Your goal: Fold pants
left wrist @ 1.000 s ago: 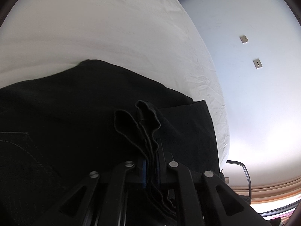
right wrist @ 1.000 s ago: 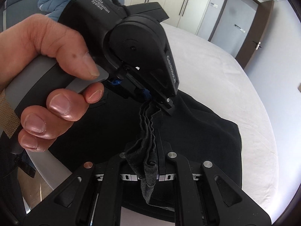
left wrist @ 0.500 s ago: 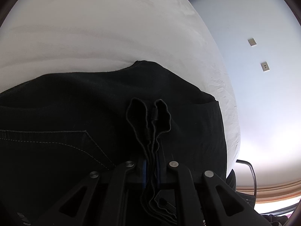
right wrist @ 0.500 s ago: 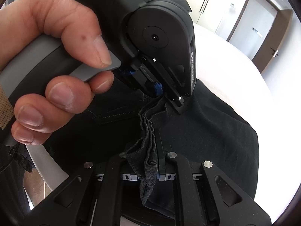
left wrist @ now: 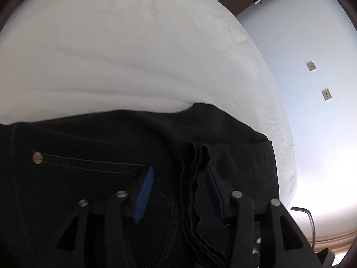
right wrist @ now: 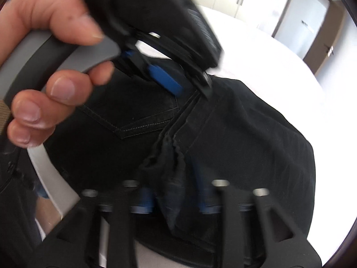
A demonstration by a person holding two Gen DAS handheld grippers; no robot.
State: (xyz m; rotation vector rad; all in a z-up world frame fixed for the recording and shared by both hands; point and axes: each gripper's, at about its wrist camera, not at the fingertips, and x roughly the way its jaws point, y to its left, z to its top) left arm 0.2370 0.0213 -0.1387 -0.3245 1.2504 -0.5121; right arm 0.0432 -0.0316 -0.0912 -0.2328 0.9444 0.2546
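- Pants [left wrist: 93, 178], black denim, lie folded on the white bed [left wrist: 133, 44], near its edge; both my wrist views look down on them
- My left gripper [left wrist: 180, 185] has its jaws opening: the blue pads [left wrist: 144, 194] stand apart, and the stacked hem edges [left wrist: 196, 192] rise between them, leaning against the right-hand pad and clear of the other
- My right gripper [right wrist: 176, 198] is opening too; its fingers are motion-blurred, yet the blue pads [right wrist: 146, 201] show either side of a loose bunch of dark cloth [right wrist: 166, 167] that neither one presses
- Only the left view shows the metal rivet [left wrist: 37, 157] at the pocket corner, the far spread of bare sheet, and two wall plates [left wrist: 311, 66] on the pale wall
- Only the right view shows my left hand [right wrist: 46, 73] wrapped round the grey handle [right wrist: 60, 60] of the other tool, whose blue pad [right wrist: 165, 79] hovers just over the fabric beside a stitched back pocket [right wrist: 138, 114]
- That view also takes in a doorway [right wrist: 303, 17] beyond the bed, and the folded bundle's rounded outline against the sheet
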